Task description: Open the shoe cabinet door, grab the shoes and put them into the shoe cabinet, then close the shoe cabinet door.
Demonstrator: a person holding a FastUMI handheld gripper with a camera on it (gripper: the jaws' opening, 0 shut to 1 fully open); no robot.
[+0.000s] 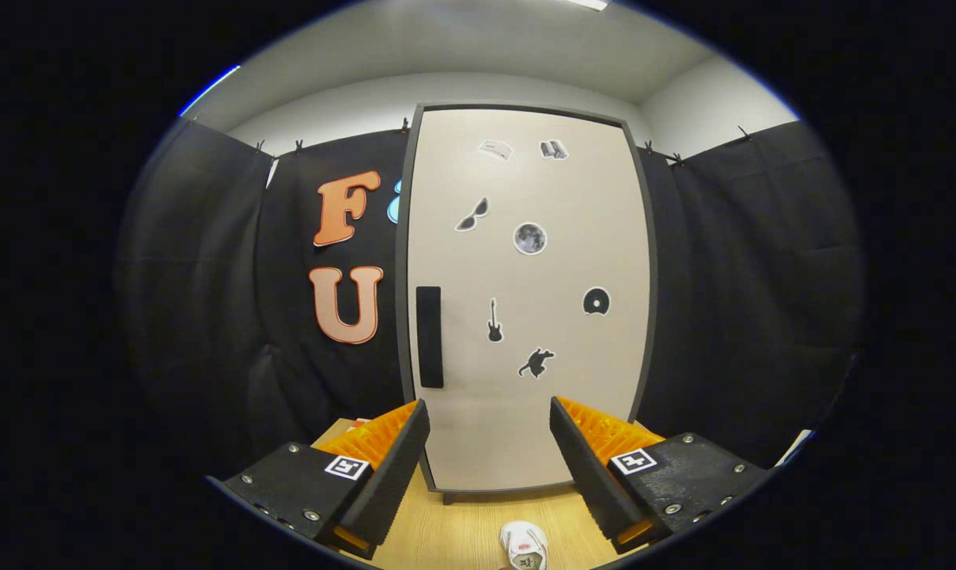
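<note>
A tall shoe cabinet (pixel 525 301) stands upright in the centre of the frame, on a light wooden floor (pixel 462 530). Its pale door (pixel 517 427) is closed, framed by a dark grey edge. A dark vertical handle (pixel 429 336) sits on the left side of the door, a little below its middle. Small stickers dot the door: sunglasses (pixel 472 214) and a moon (pixel 529 238) in the upper half, a disc (pixel 596 302), a guitar (pixel 495 321) and a cat shape (pixel 536 362) lower down, and two small pictures near the top that are too small to make out.

Black cloth (pixel 747 277) hangs behind the cabinet on both sides, clipped along its top edge, with a white wall and ceiling above it.

At the bottom of the frame the gripper (pixel 490 443) is held in the air facing the door, its two fingers spread wide apart with nothing between them. The left finger (pixel 387 467) points towards the area below the handle; the right finger (pixel 593 467) points at the door's lower right.

A single white shoe (pixel 525 548) lies on the floor at the bottom centre, below the gap between the fingers and in front of the cabinet, well apart from the door. Nothing lies between the fingers and the closed door.
</note>
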